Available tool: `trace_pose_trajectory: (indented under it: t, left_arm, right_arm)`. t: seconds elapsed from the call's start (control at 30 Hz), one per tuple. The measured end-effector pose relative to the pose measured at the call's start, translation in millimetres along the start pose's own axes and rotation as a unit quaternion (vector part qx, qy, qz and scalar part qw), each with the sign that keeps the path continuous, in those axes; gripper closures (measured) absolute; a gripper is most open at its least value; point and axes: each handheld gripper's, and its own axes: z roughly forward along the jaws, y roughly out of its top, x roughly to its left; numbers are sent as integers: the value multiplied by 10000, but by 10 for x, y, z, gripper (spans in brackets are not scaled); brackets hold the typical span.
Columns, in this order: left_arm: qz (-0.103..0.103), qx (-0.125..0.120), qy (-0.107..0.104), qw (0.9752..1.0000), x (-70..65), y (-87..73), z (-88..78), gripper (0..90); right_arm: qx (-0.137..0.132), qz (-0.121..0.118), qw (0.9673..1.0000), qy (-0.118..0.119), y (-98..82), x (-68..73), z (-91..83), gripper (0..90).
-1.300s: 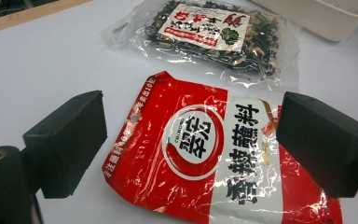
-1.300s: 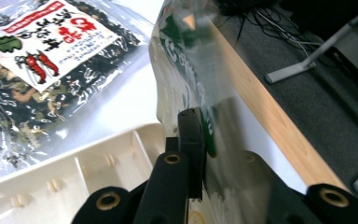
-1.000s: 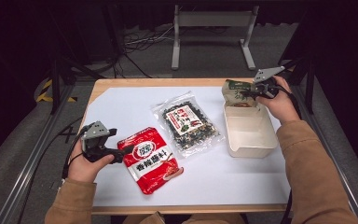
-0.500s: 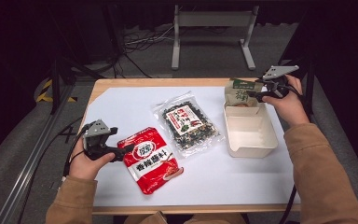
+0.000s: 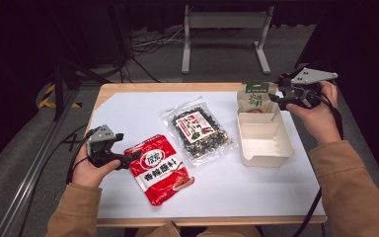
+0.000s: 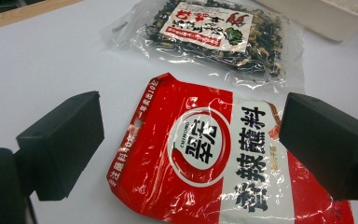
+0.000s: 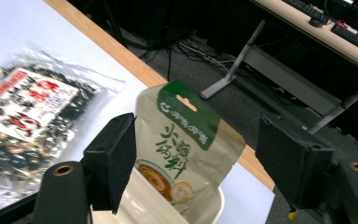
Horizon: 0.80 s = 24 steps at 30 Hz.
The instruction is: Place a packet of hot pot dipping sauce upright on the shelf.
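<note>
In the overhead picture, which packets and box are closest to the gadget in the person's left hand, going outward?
From the left gripper:
1. Red sauce packet, right beside it.
2. Clear seaweed bag, mid-table.
3. Beige box, right side.
4. Green-topped pouch, standing in the box's far end.

White-topped table [image 5: 128, 111] with a wooden rim, and three things are lying straight on it. Nearest the person, the red sauce packet [image 5: 160, 168] lies flat, angled. Just beyond it, the clear bag of dark dried greens [image 5: 198, 129] lies flat too, its corner close to the red one, perhaps touching. Off to the right, well apart, sits the cream box [image 5: 265, 141], open-topped, standing square on the white sheet.
</note>
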Motion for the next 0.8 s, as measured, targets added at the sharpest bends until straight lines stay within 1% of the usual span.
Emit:
trace_pose_trajectory:
  t: [0.03,0.1,0.17,0.23,0.27,0.3,0.33,0.37,0.43,0.47,0.57,0.67,0.73,0.8]
  left_arm:
    - [29,0,16,10000,12,-1,-4,71]
    - [-26,-8,36,10000,16,-8,-10,70]
    - [4,-9,27,10000,29,-13,-18,69]
    - [-40,-52,2,10000,35,-18,-23,62]
    - [-4,-88,30,10000,44,-19,-25,59]
    - [-28,-93,56,9999,47,-22,-21,59]
    - [-104,-99,82,9999,49,-25,-13,59]
    - [-194,-64,52,9998,53,-29,-3,59]
    - [-234,9,75,9997,60,-40,14,60]
    - [-183,59,84,9998,65,-43,18,65]
    - [-164,99,78,9998,70,-49,19,81]
    - [-148,116,-18,9998,77,-49,7,113]
    - [-79,143,-26,9999,83,-50,0,123]
    - [-76,186,-25,9998,87,-51,-5,127]
  right_arm:
    - [-40,58,10000,31,2,14,-35,287]
    - [-187,261,9994,157,-1,53,-131,287]
    - [-240,410,9984,315,-8,101,-199,293]
    - [-277,501,9973,456,-18,160,-254,297]
    - [-292,519,9969,520,-25,193,-276,297]
    - [-315,531,9963,602,-36,231,-300,297]
    - [-339,550,9957,663,-47,260,-316,297]
    - [-362,582,9949,735,-60,291,-328,297]
    - [-344,600,9941,833,-88,346,-343,297]
    - [-338,587,9939,873,-101,373,-349,297]
    - [-341,580,9926,1008,-134,448,-371,304]
    - [-377,585,9909,1152,-157,523,-397,304]
    - [-386,588,9902,1210,-170,566,-416,304]
    - [-429,589,9896,1242,-182,607,-432,311]
